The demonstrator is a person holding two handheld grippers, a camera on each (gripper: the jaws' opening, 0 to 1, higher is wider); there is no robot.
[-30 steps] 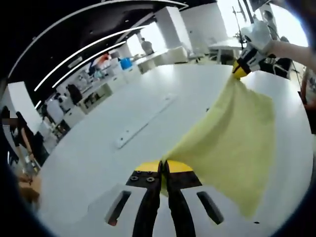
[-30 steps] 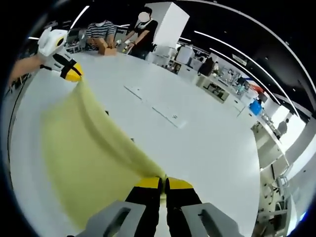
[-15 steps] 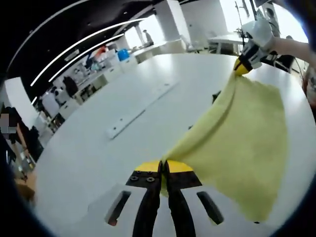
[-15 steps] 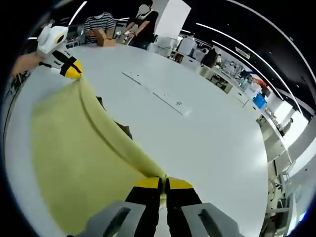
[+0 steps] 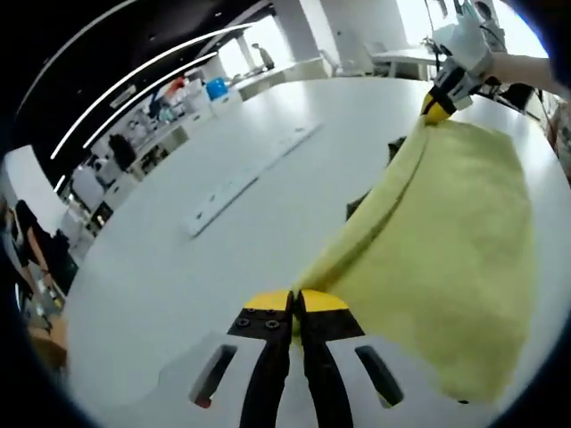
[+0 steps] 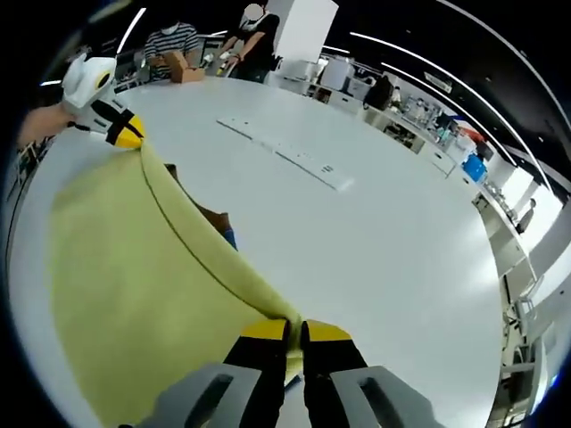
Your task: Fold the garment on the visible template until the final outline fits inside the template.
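Note:
A pale yellow garment [image 5: 455,267] hangs stretched between both grippers above a white table [image 5: 178,267]. My left gripper [image 5: 293,308] is shut on one corner of it, and its taut top edge runs up to the right gripper [image 5: 437,102] at the upper right. In the right gripper view, the right gripper [image 6: 293,334] is shut on the other corner of the garment [image 6: 125,285], and the left gripper [image 6: 125,132] holds the far end at upper left. Dark patches [image 6: 214,221] peek out under the garment's edge; what they are I cannot tell.
A long flat cover strip [image 5: 245,174] runs along the table's middle, also visible as the strip [image 6: 285,156]. Two people [image 6: 214,45] stand at the table's far end beside a brown box [image 6: 183,73]. Desks and shelves lie beyond the table.
Both grippers have carried the garment forward and lower over the table. It spreads wider now, and dark patches have come into sight under its edge.

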